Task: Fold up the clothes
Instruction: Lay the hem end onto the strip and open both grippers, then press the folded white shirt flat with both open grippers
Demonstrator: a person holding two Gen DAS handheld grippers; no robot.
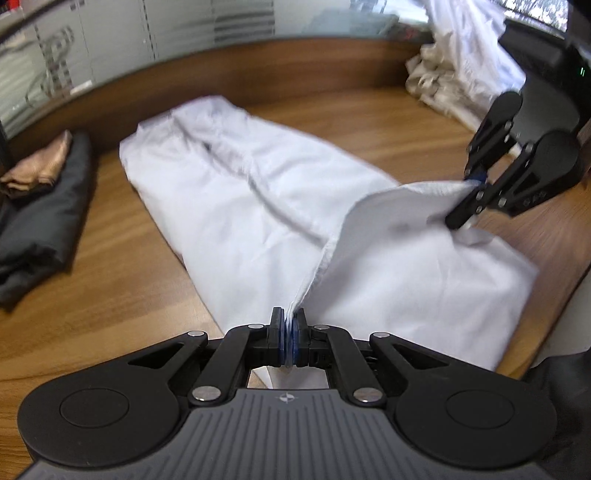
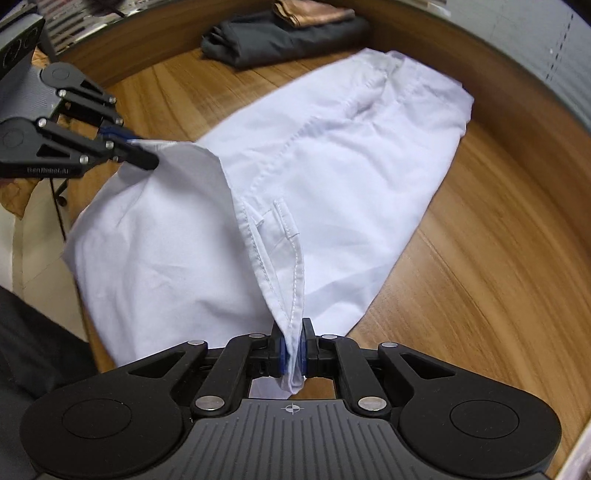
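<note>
The white trousers (image 2: 332, 155) lie on the wooden table (image 2: 480, 258), long axis running away from both grippers; the stitched waistband end with a belt loop is nearest, the far end toward the dark folded garment (image 2: 280, 37) topped by a tan cloth (image 2: 314, 13). The left gripper (image 1: 289, 332) pinches one waistband corner, pads pressed on the fabric; the right gripper (image 2: 292, 347) clamps the opposite corner; the waistband edge is raised between them. Beyond the right gripper sits a cream cloth pile (image 1: 436, 81).
</note>
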